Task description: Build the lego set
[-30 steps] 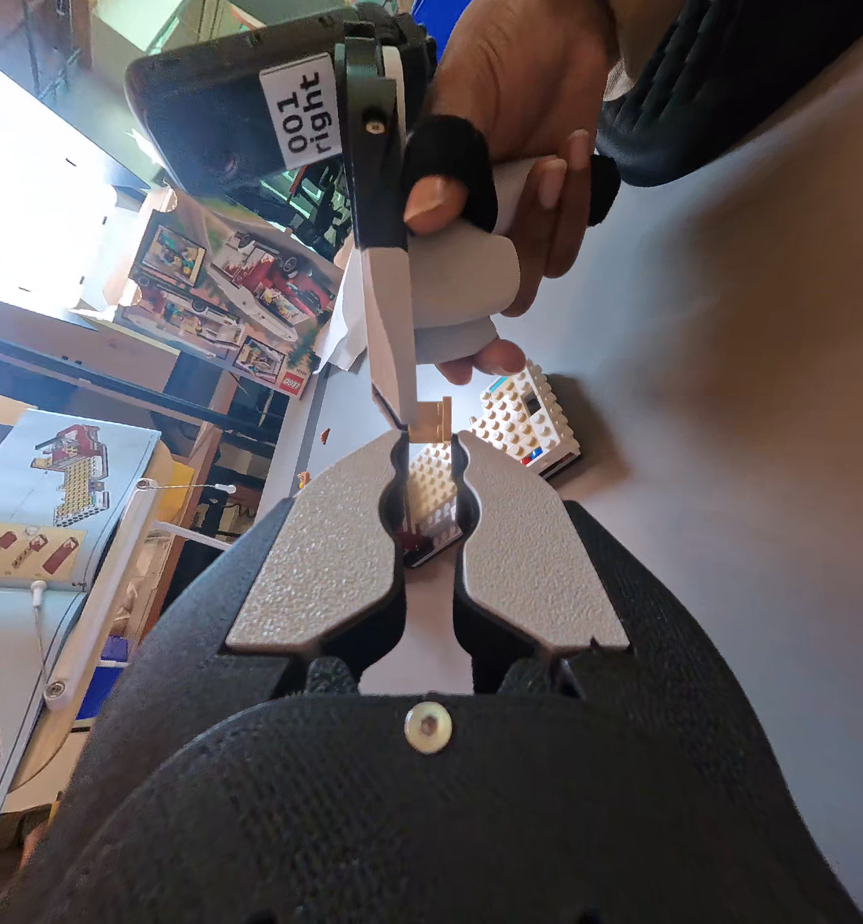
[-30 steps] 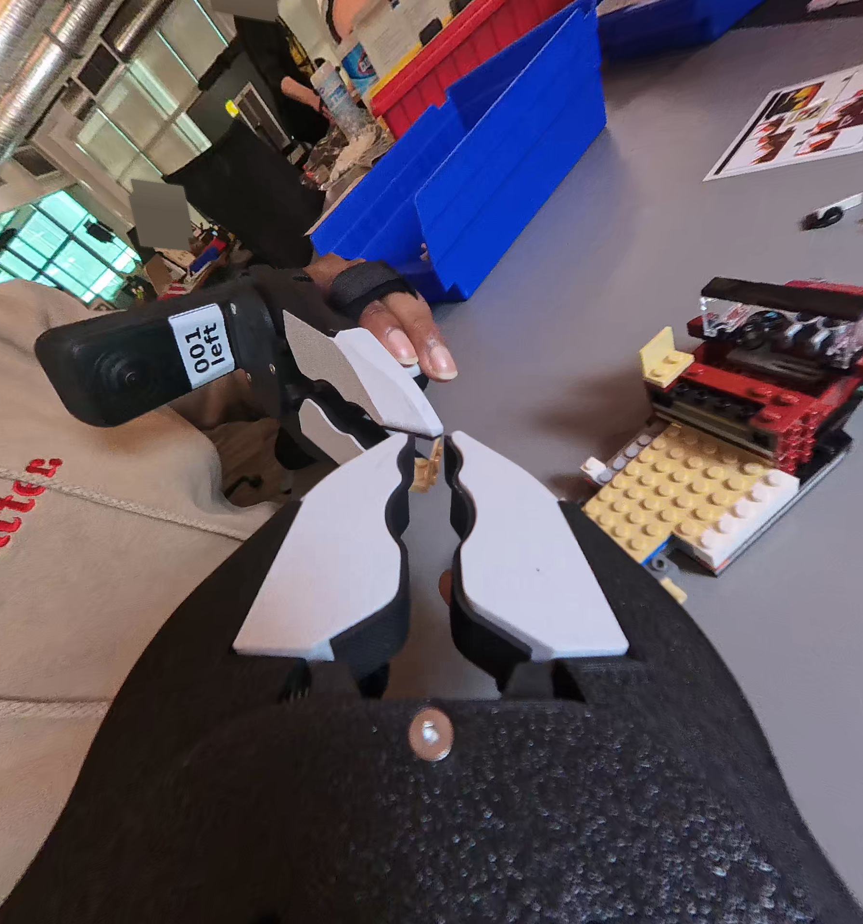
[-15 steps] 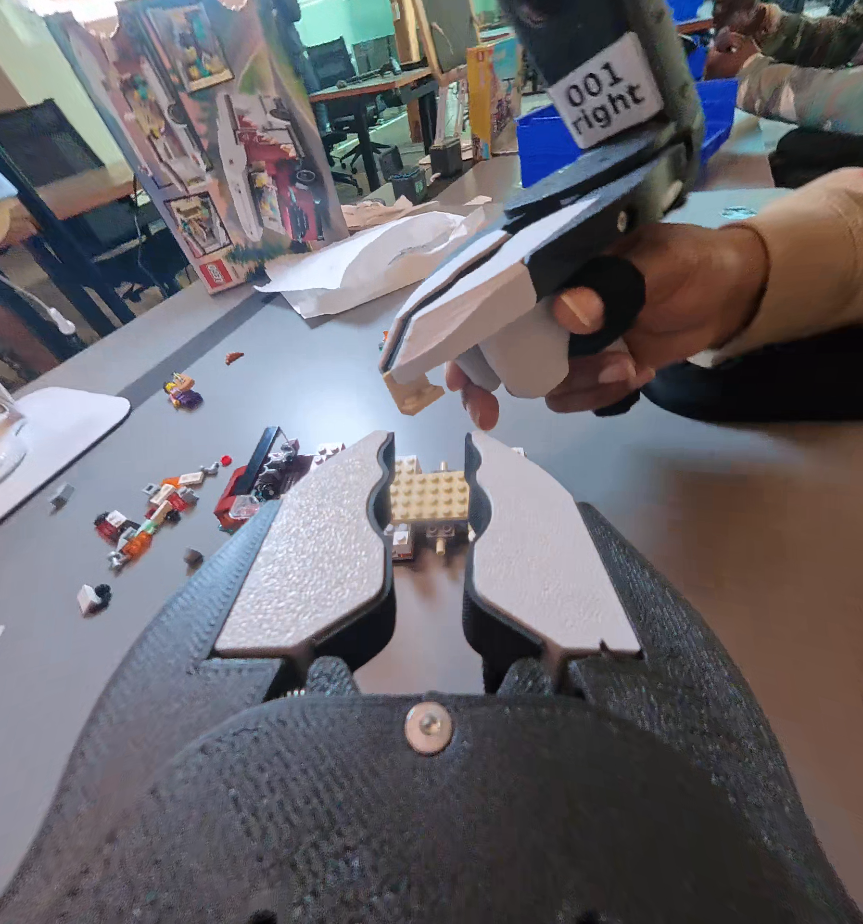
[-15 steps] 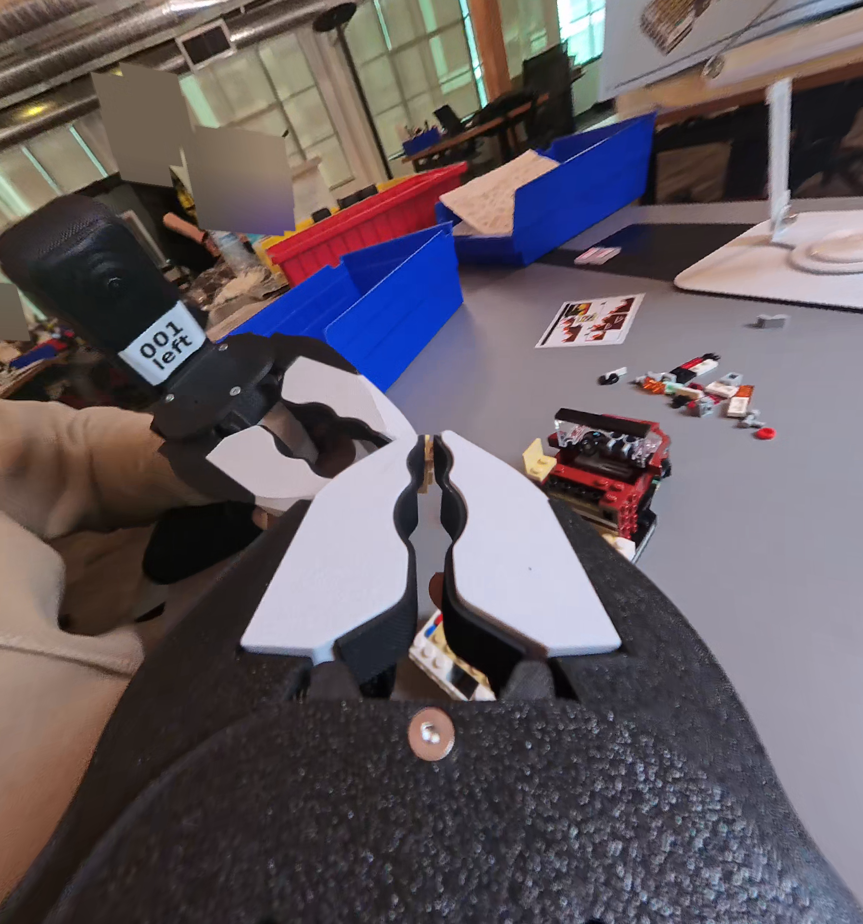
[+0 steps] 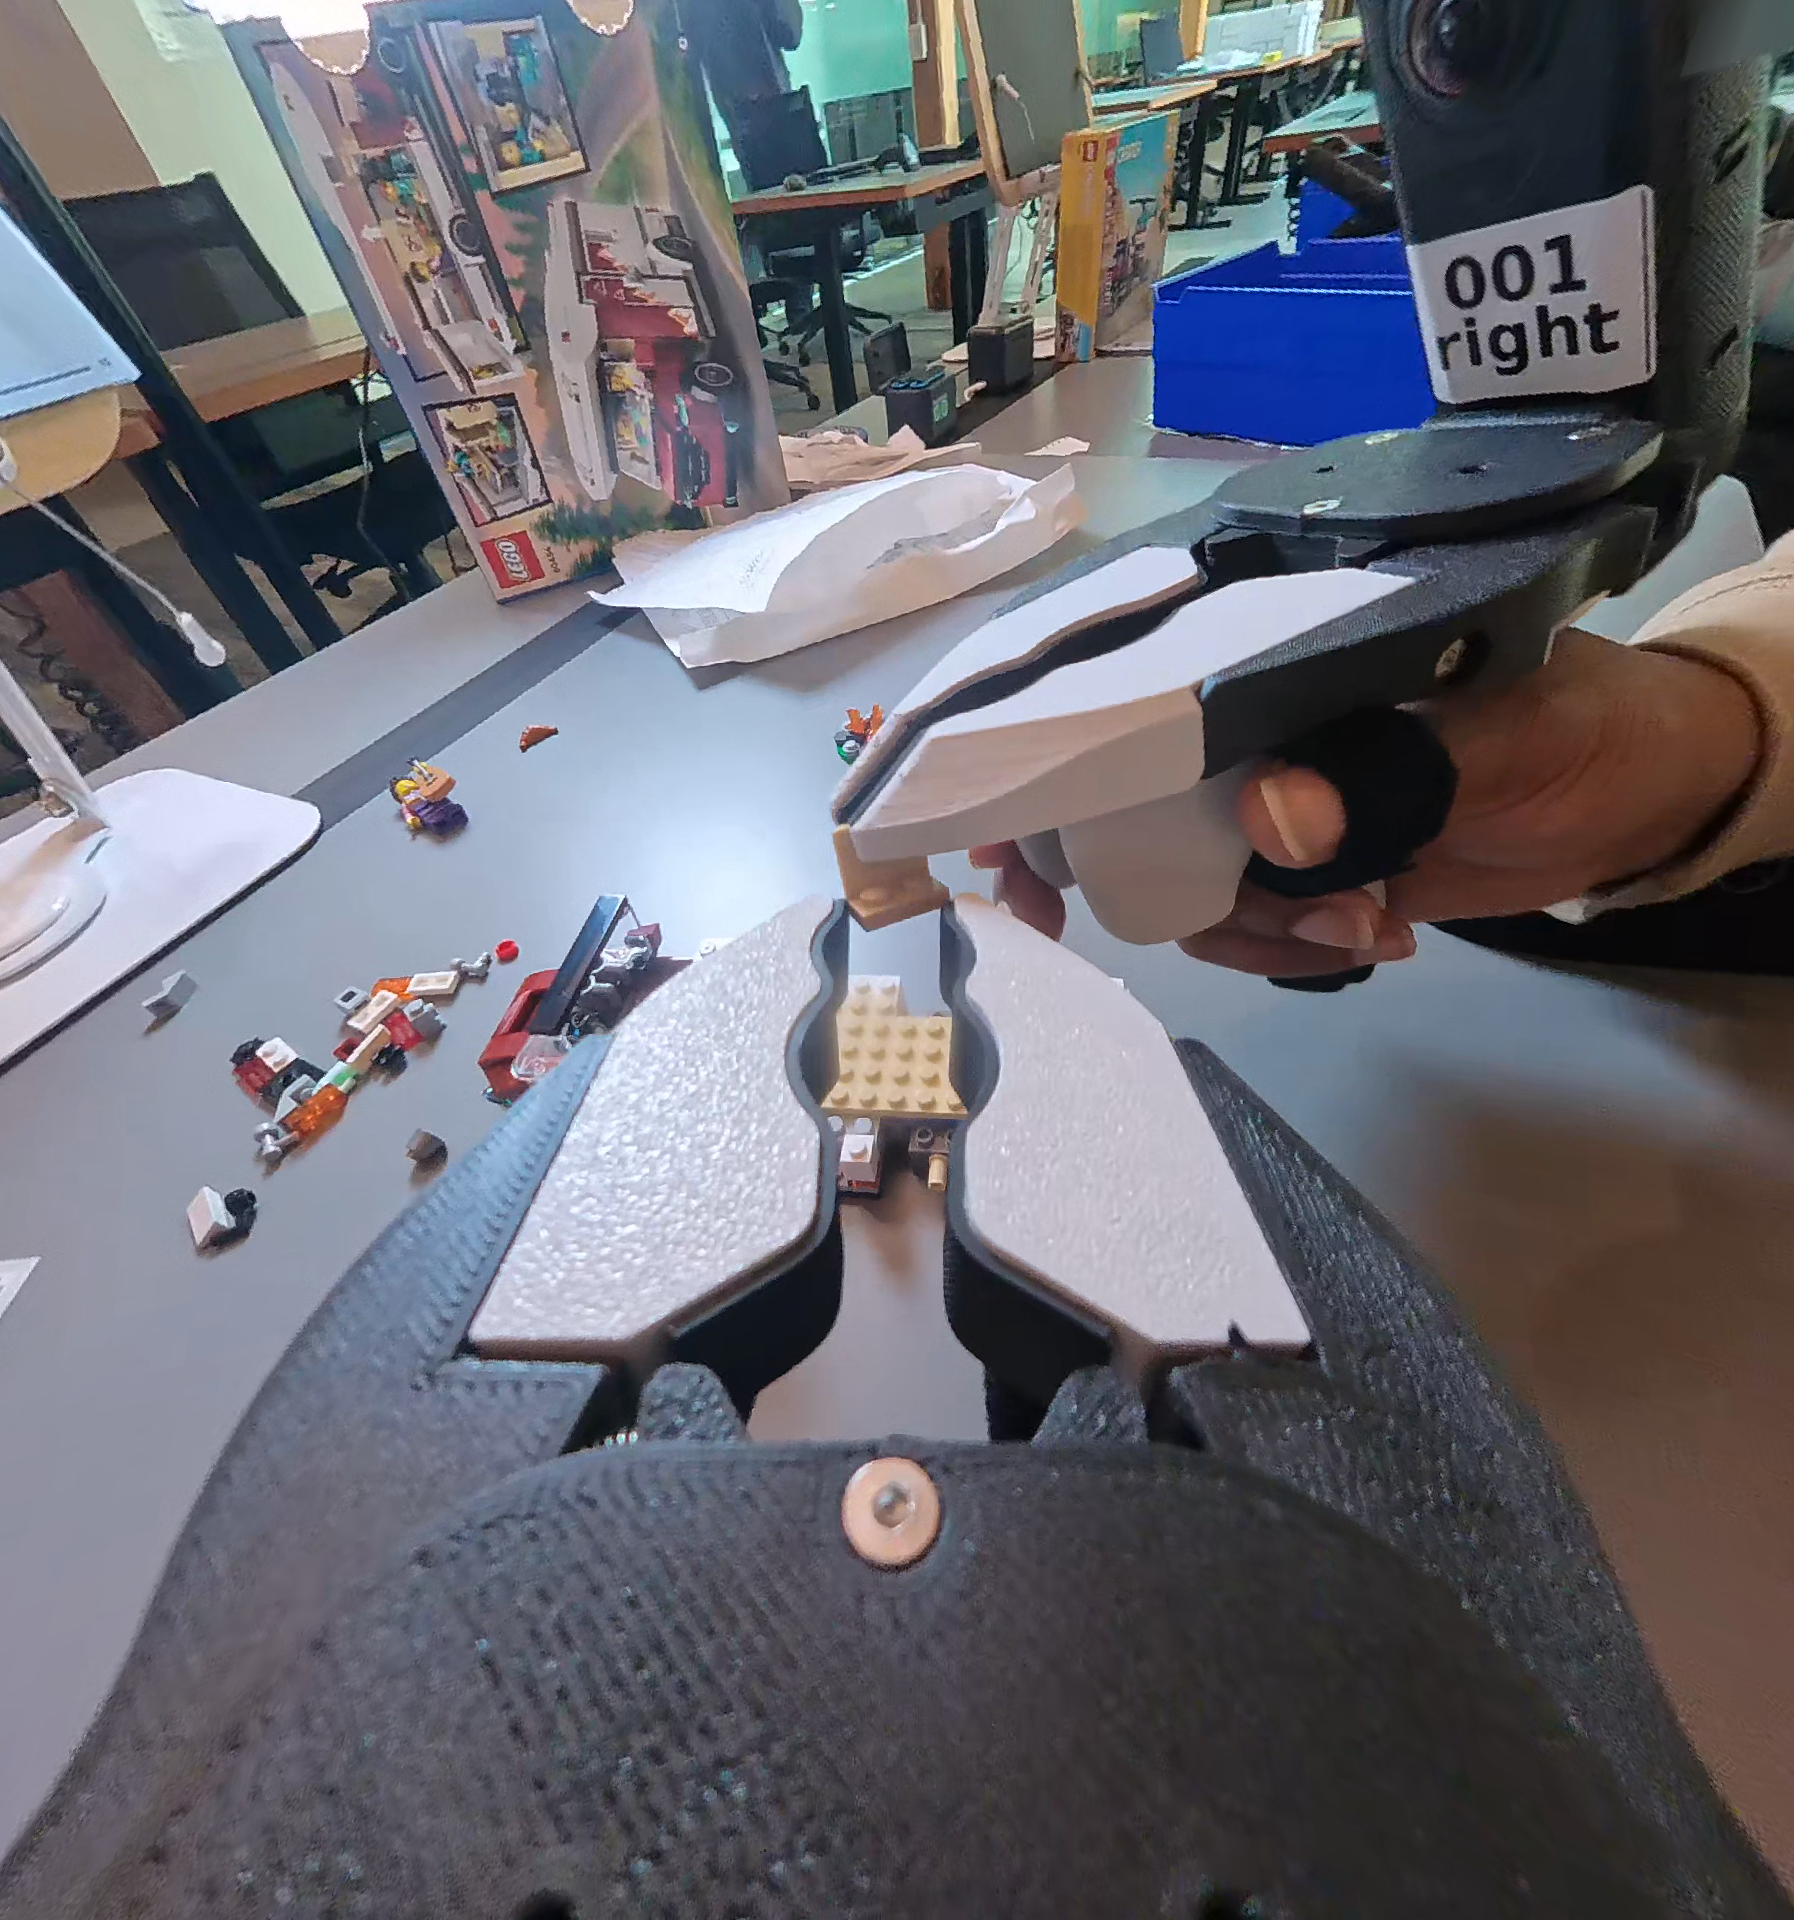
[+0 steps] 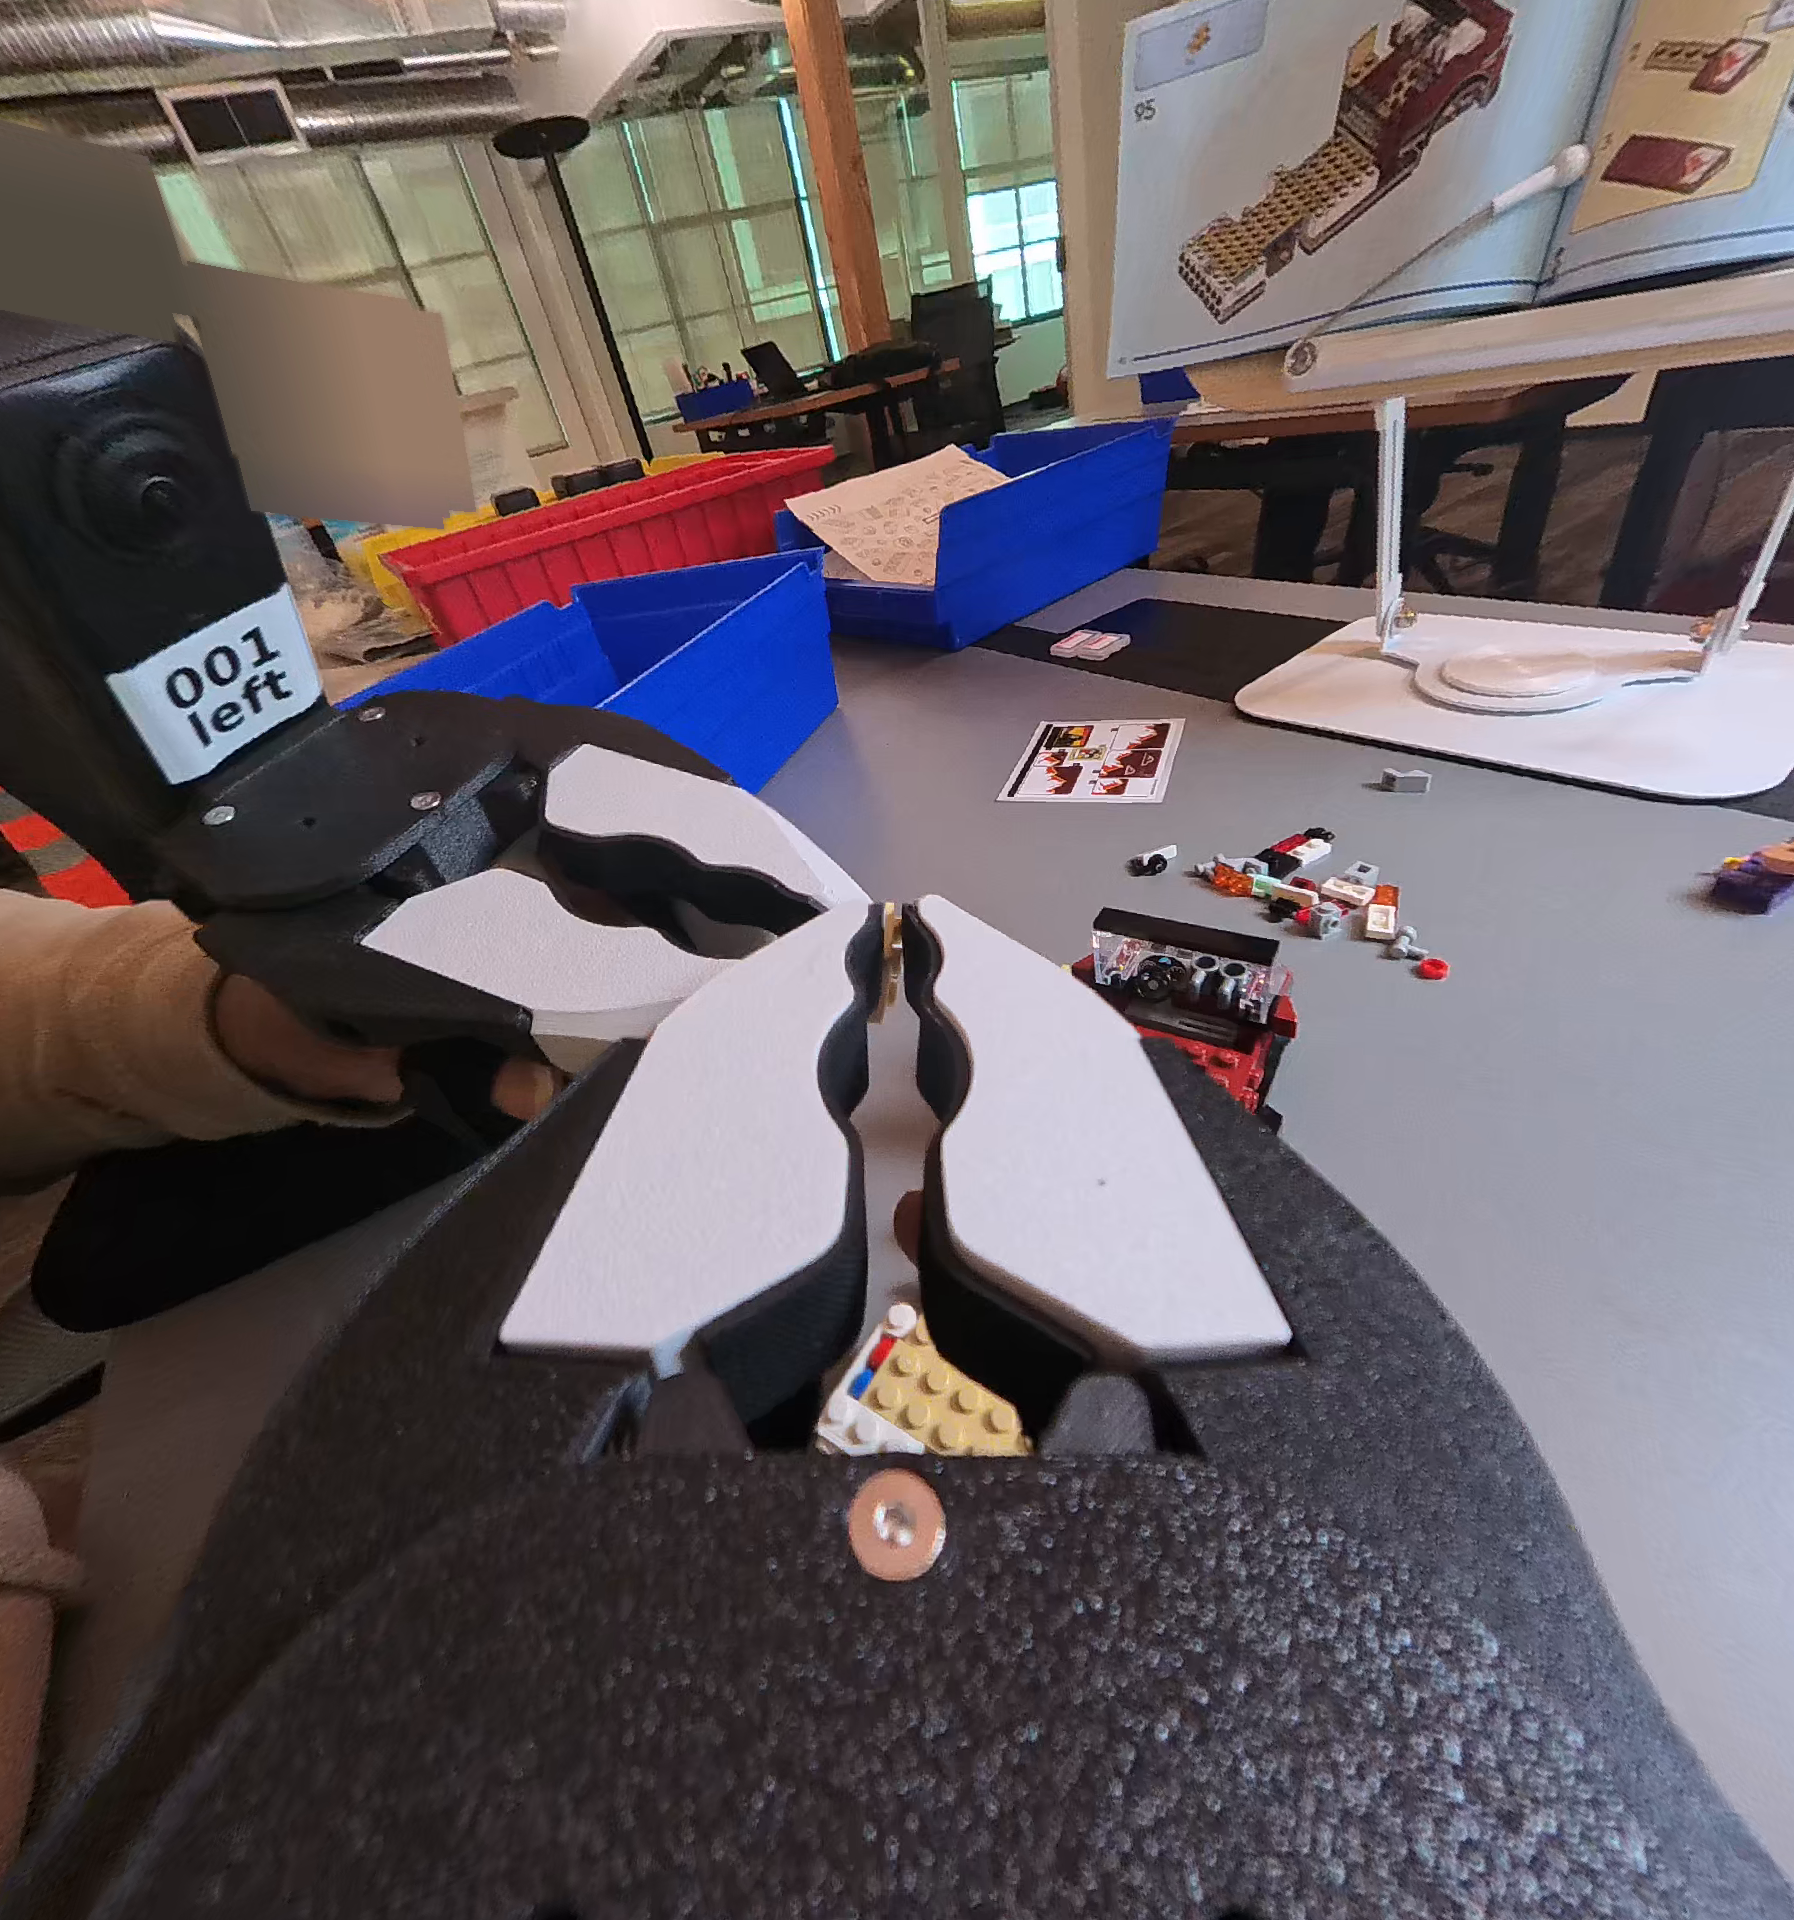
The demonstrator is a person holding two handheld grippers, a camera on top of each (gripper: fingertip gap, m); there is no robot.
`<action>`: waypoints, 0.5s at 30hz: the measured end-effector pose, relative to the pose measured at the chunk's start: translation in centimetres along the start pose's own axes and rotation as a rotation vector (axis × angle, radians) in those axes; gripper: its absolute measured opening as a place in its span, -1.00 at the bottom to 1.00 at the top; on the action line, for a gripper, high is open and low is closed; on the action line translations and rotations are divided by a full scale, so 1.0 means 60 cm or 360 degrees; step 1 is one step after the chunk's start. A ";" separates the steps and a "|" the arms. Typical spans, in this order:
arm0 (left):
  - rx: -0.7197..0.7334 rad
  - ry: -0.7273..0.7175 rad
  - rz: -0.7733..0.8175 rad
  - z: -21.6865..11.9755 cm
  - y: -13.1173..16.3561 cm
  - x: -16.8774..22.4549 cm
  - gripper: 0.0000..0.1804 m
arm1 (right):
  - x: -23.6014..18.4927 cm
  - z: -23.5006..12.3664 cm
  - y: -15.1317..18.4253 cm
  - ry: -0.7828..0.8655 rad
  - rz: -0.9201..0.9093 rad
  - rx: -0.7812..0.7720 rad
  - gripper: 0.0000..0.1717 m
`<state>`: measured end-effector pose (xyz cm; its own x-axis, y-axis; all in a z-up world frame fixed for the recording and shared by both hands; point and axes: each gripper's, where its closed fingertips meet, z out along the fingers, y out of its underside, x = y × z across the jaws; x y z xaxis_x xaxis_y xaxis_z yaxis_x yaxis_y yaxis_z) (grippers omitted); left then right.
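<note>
My right gripper (image 6: 891,920) is shut on a small tan bracket piece (image 6: 888,951), pinching its thin upright plate. In the left wrist view the right gripper (image 5: 853,823) comes in from the right, with the piece (image 5: 888,883) hanging under its tips. My left gripper (image 5: 898,912) is closed to the width of the piece's foot, and both tips touch its ends. In the right wrist view the left gripper's fingers (image 6: 519,935) reach in from the left, their tips hidden behind my own finger. Below lies a tan studded plate model (image 5: 893,1049) on the grey table (image 5: 1444,1195).
A red and black car section (image 6: 1184,997) and loose small bricks (image 6: 1319,894) lie to the right. Blue bins (image 6: 727,665) and a red bin (image 6: 602,540) stand behind. A white book stand (image 6: 1537,696), sticker sheet (image 6: 1090,758), set box (image 5: 560,312) and paper bag (image 5: 851,551) ring the table. The tips of both grippers are at nearly the same place.
The right gripper stayed shut on the tan piece and brought it down to the left tips. The left jaws widened, then narrowed again onto the piece's foot. Both grippers levelled out.
</note>
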<state>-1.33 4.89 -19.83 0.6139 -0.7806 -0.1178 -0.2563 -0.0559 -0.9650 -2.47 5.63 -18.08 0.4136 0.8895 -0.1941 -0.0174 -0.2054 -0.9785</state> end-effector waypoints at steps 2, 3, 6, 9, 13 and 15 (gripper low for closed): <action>0.0046 0.0063 0.0046 -0.005 -0.005 0.005 -0.82 | -0.010 -0.003 -0.005 -0.0108 -0.0018 0.0004 -0.94; 0.0083 0.0104 0.0059 -0.009 -0.009 0.008 -0.82 | -0.016 -0.007 -0.009 -0.0193 -0.0023 0.0002 -0.93; 0.0194 0.0262 0.0112 -0.024 -0.024 0.023 -0.82 | -0.045 -0.025 -0.010 -0.0553 -0.0126 -0.0087 -0.80; 0.0299 0.0470 0.0135 -0.039 -0.036 0.044 -0.82 | -0.058 -0.054 -0.003 -0.0846 -0.0305 -0.0246 -0.71; 0.0348 0.0695 0.0078 -0.045 -0.040 0.063 -0.82 | -0.072 -0.068 -0.009 -0.1088 -0.0314 -0.0344 -0.70; 0.0344 0.0761 0.0070 -0.044 -0.038 0.070 -0.82 | -0.076 -0.064 -0.010 -0.1155 -0.0302 -0.0352 -0.71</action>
<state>-0.14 0.12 -17.50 0.1837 -0.9791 -0.0877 -0.0833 0.0734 -0.9938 -0.82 0.13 -16.32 -0.3089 0.9462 -0.0963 0.2074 -0.0318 -0.9777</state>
